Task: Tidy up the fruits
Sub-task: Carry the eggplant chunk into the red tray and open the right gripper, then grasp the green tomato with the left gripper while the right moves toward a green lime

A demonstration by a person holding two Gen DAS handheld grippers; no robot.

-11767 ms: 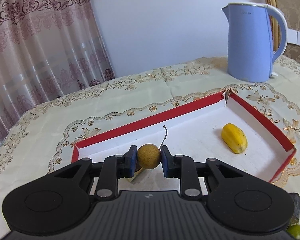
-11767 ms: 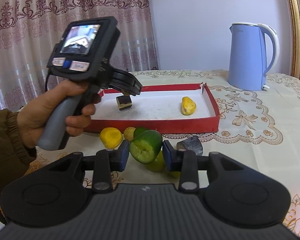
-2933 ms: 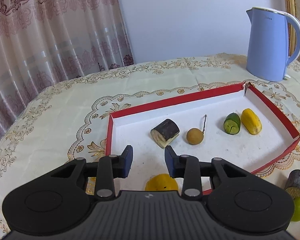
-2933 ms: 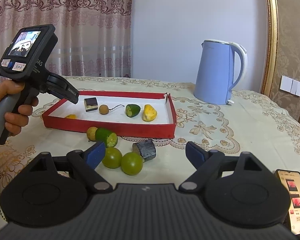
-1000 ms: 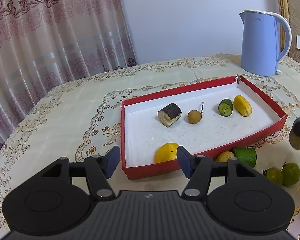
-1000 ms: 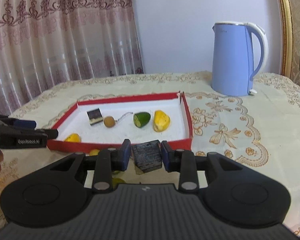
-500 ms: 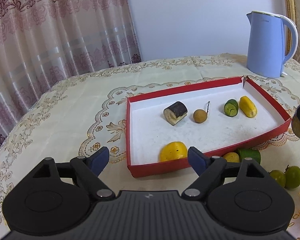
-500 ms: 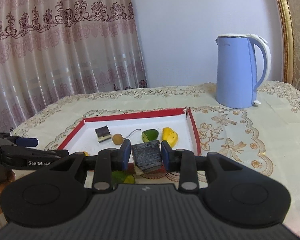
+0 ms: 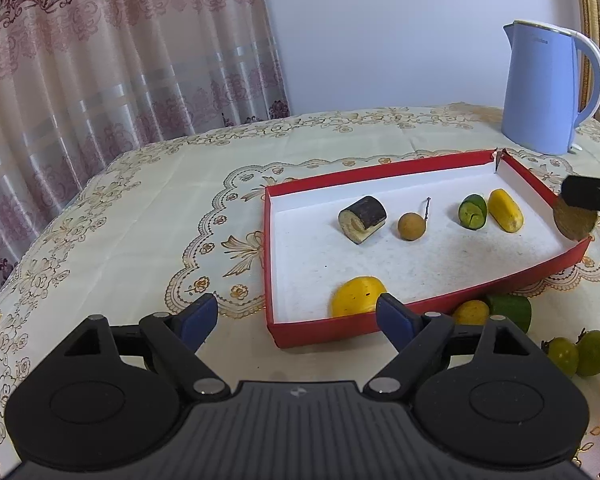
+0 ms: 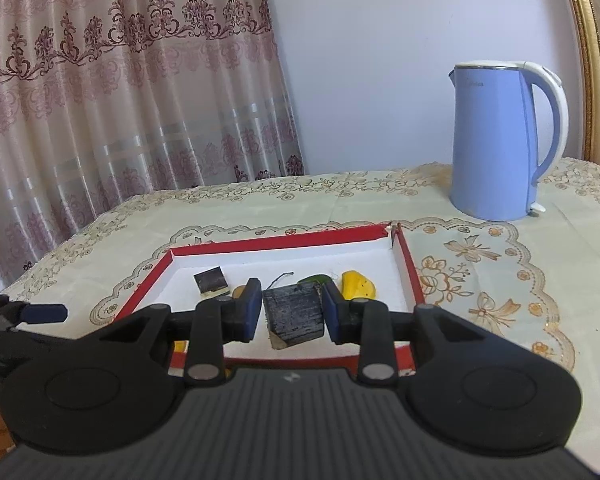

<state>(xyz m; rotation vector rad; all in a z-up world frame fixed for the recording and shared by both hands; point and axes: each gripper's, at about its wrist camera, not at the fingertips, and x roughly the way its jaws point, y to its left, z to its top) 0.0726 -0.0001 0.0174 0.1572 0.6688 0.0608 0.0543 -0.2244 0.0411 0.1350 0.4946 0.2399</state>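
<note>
A red tray with a white floor holds a dark cut piece, a brown longan, a green piece, a yellow piece and a yellow fruit at its near edge. My left gripper is open and empty, above the table in front of the tray's near left corner. My right gripper is shut on a dark cut fruit piece, held above the tray's near side. That piece also shows in the left wrist view, above the tray's right wall.
Outside the tray, on the tablecloth, lie a small yellow fruit, a green piece and two green round fruits. A blue kettle stands behind the tray. Curtains hang at the left, beyond the table edge.
My right gripper has carried the dark piece forward, over the tray's near side. My left gripper has stayed open and pulled back and left slightly.
</note>
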